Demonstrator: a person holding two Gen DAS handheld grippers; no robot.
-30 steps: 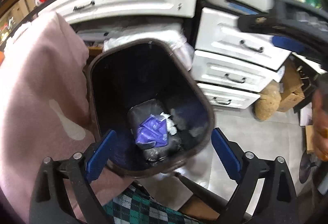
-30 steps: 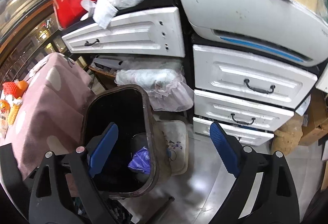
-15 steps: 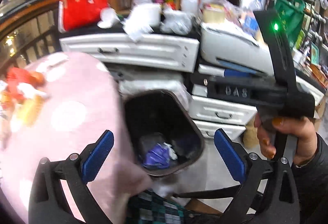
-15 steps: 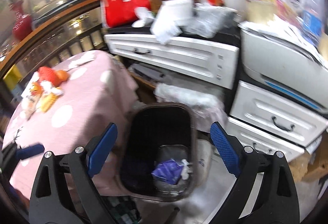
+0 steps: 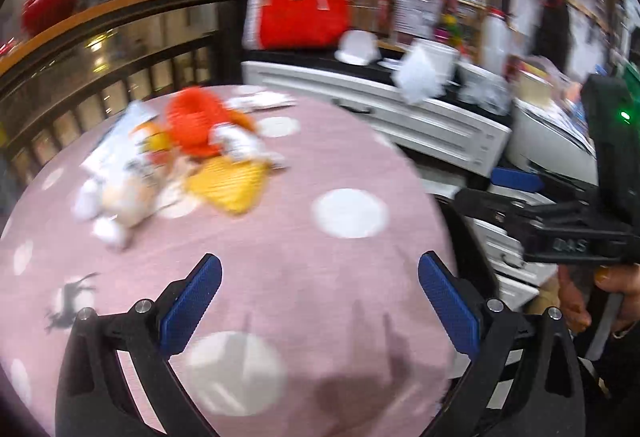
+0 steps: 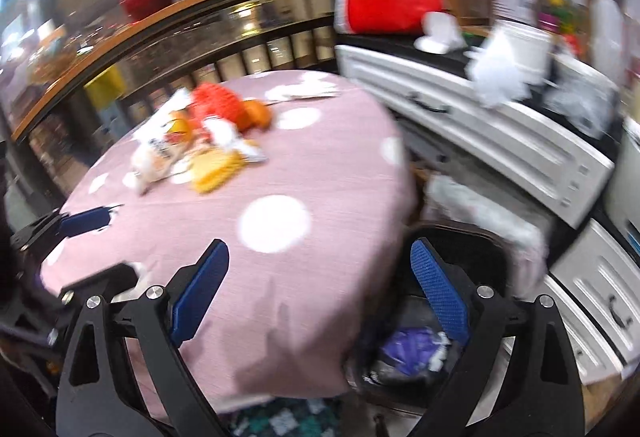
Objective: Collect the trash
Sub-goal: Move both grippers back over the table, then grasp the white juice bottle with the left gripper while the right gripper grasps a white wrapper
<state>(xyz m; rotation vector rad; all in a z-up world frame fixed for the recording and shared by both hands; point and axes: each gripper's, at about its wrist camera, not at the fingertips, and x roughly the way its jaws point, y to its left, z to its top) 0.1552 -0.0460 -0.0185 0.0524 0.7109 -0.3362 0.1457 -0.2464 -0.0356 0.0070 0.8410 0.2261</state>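
A heap of trash lies on the far side of the pink polka-dot table (image 5: pixel 340 277): an orange-red wrapper (image 5: pixel 196 121), a yellow packet (image 5: pixel 228 183) and white wrappers (image 5: pixel 116 157). The same heap (image 6: pixel 208 133) shows in the right wrist view. My left gripper (image 5: pixel 318 301) is open and empty over the table's near part. My right gripper (image 6: pixel 320 289) is open and empty at the table's right edge, above the dark trash bin (image 6: pixel 472 249), which holds a purple wrapper (image 6: pixel 408 351). The right gripper (image 5: pixel 516 181) also shows in the left wrist view.
White drawer cabinets (image 6: pixel 500 133) stand right of the table, behind the bin. A red bag (image 5: pixel 300 17) sits on the counter. A dark railing (image 5: pixel 120 73) runs behind the table. A checked cloth (image 6: pixel 288 417) lies below the table's edge.
Both grippers have risen and swung left from above the bin to over the table. The trash heap has come into view. Both stay open and empty.
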